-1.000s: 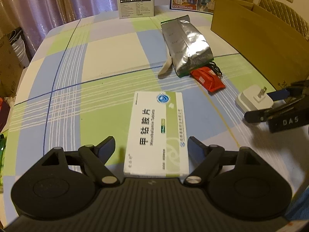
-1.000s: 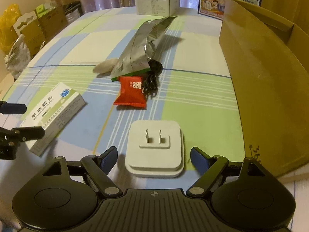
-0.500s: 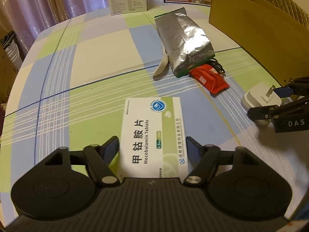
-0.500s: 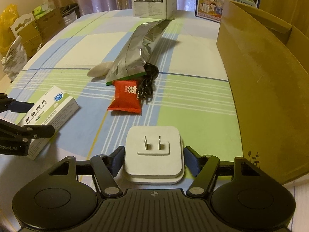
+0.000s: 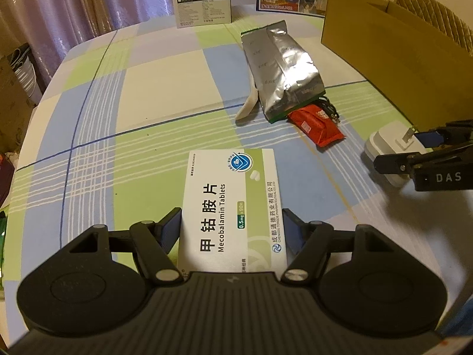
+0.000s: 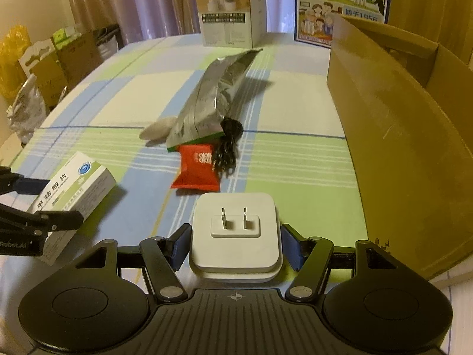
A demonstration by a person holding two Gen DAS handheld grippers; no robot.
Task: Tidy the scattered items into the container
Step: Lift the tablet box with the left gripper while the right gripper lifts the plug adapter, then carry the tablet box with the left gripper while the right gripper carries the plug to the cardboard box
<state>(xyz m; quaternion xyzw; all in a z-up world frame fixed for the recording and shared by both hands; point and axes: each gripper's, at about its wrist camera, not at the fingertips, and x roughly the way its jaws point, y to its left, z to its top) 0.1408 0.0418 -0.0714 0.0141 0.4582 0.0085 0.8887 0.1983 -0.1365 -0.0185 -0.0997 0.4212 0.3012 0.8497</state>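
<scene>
A white and green medicine box sits between the pads of my left gripper, which is shut on its long sides. The right wrist view shows this box with its far end raised off the checked tablecloth. My right gripper is shut on a white plug charger, prongs up. The open cardboard box stands just right of it. Between the two grippers and farther back lie a red snack packet, a black cable, a silver foil bag and a white spoon.
A white product carton and a blue milk carton stand at the table's far edge. Bags and cardboard boxes crowd the floor to the left of the table. Curtains hang behind.
Both grippers' jaws have closed in, the left onto the medicine box and the right onto the charger. Both items now look slightly raised from the cloth.
</scene>
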